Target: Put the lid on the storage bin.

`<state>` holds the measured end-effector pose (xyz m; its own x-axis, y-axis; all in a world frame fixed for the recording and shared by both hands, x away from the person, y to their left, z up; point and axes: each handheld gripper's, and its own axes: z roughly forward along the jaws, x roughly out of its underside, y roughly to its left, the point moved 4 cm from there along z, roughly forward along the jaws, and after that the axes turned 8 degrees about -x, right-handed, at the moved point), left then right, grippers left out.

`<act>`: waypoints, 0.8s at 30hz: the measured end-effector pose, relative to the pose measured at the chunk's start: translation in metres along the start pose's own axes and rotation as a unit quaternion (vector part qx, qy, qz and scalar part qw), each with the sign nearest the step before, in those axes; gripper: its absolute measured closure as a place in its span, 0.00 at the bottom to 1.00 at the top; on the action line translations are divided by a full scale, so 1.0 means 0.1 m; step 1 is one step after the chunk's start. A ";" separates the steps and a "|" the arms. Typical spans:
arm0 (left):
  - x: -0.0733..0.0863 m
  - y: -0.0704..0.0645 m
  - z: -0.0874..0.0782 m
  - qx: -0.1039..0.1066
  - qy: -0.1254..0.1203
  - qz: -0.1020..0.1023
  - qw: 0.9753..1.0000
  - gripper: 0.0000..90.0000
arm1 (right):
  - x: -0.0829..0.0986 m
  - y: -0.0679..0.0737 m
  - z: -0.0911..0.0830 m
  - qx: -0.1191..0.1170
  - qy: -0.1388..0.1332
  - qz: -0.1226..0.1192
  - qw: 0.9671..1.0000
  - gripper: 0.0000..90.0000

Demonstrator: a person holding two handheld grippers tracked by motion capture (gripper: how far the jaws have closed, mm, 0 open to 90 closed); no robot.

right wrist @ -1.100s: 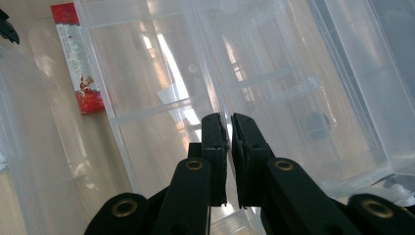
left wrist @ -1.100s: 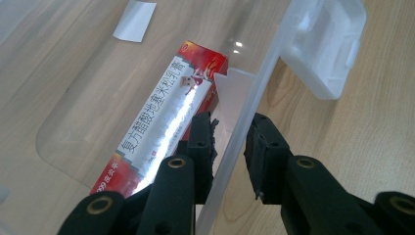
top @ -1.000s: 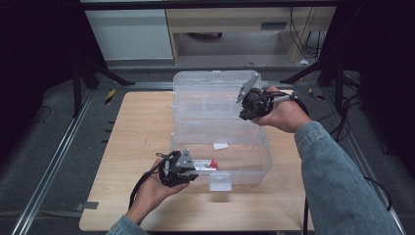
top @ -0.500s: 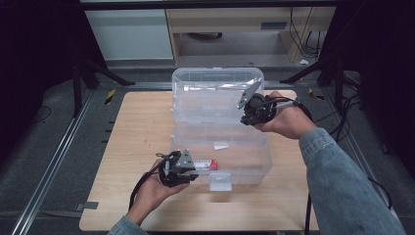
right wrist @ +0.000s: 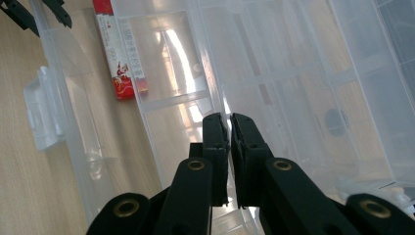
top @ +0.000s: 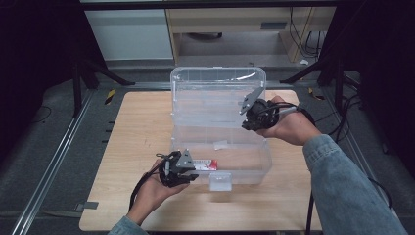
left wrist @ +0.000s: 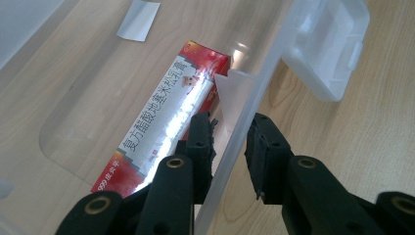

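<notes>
two claws on the clear box [top: 220, 147]: left claw [left wrist: 230, 142] part-open, straddling its front wall; right claw [right wrist: 229, 134] clamped on the lid [top: 215, 93] edge. red carton [left wrist: 166, 122] inside.

A light wooden tabletop [top: 132, 147] sits on a dark grey floor [top: 44, 147]. Metal rails [top: 54, 161] run along its left side, with a small yellow object [top: 110, 96] lying near them. Behind the table stand a white cabinet [top: 129, 34] and a pale wooden shelf unit [top: 235, 29]. Black cables [top: 306, 44] hang at the right rear.
</notes>
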<state>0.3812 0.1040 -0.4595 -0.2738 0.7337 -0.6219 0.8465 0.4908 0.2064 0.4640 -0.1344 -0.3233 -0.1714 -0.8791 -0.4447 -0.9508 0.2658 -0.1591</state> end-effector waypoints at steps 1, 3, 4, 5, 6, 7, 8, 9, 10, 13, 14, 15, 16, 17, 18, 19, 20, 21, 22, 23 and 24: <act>0.00 0.00 0.00 0.000 0.000 0.000 1.000 0.80 | 0.00 0.01 0.00 -0.001 0.000 0.000 1.000 0.95; 0.00 0.00 0.00 0.000 0.000 0.000 1.000 0.80 | 0.01 0.02 0.00 -0.001 -0.001 -0.001 1.000 0.95; 0.00 0.00 0.00 0.000 0.000 0.000 1.000 0.80 | 0.01 0.03 0.00 -0.003 -0.001 0.000 1.000 0.95; 0.00 0.00 0.00 0.000 0.000 0.000 1.000 0.80 | 0.02 0.03 0.00 -0.002 -0.002 0.001 1.000 0.95; 0.00 0.00 0.00 0.000 0.000 0.000 1.000 0.80 | 0.02 0.03 0.00 -0.002 -0.002 0.001 1.000 0.95; 0.00 0.00 0.00 0.001 0.000 0.000 1.000 0.80 | 0.02 0.04 0.00 -0.002 -0.003 0.000 1.000 0.95; 0.00 0.00 0.00 0.001 0.000 0.000 1.000 0.80 | 0.03 0.05 0.00 -0.002 -0.004 0.000 1.000 0.95; 0.00 0.00 0.00 0.001 0.000 0.000 1.000 0.80 | 0.03 0.05 0.00 -0.002 -0.003 0.000 1.000 0.95; 0.00 0.00 0.00 0.001 0.000 0.000 1.000 0.80 | 0.03 0.06 0.00 -0.003 -0.003 0.001 1.000 0.95; 0.00 0.00 0.00 0.001 -0.001 -0.001 1.000 0.80 | 0.05 0.08 0.00 -0.005 -0.004 0.000 1.000 0.95; 0.00 0.00 0.00 0.001 -0.001 -0.001 1.000 0.80 | 0.05 0.09 0.00 -0.006 -0.006 -0.001 1.000 0.95; 0.00 0.00 0.00 0.001 -0.002 0.000 1.000 0.80 | 0.05 0.09 0.00 -0.006 -0.006 -0.001 1.000 0.95; 0.00 0.00 0.00 0.002 -0.002 -0.001 1.000 0.80 | 0.06 0.10 0.00 -0.007 -0.005 0.000 1.000 0.95; 0.00 0.00 0.00 0.002 -0.002 0.000 1.000 0.80 | 0.06 0.10 -0.01 -0.007 -0.004 -0.002 1.000 0.95; 0.00 0.00 0.00 0.002 -0.002 0.000 1.000 0.80 | 0.06 0.10 -0.01 -0.007 -0.004 -0.002 1.000 0.95; 0.00 0.00 0.00 0.002 -0.002 0.000 1.000 0.80 | 0.06 0.12 0.00 -0.006 -0.002 -0.004 1.000 0.95; 0.00 0.00 0.00 0.002 -0.002 0.000 1.000 0.80 | 0.07 0.13 0.00 -0.007 -0.002 -0.005 1.000 0.95; 0.00 0.00 0.00 0.002 -0.002 0.000 1.000 0.80 | 0.07 0.14 0.00 -0.008 -0.002 -0.004 1.000 0.95; 0.00 0.00 0.00 0.003 -0.002 0.000 1.000 0.80 | 0.07 0.15 0.00 -0.009 -0.003 -0.007 1.000 0.95; 0.00 0.00 0.00 0.003 -0.002 0.000 1.000 0.80 | 0.08 0.15 0.00 -0.010 -0.003 -0.006 1.000 0.95; 0.00 0.00 0.00 0.003 -0.002 0.000 1.000 0.80 | 0.09 0.16 0.00 -0.011 -0.003 -0.005 1.000 0.95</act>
<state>0.3810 0.1043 -0.4596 -0.2713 0.7322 -0.6247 0.8492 0.4877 0.2028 0.4469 -0.1378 -0.3296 -0.1603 -0.8793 -0.4485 -0.9578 0.2483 -0.1446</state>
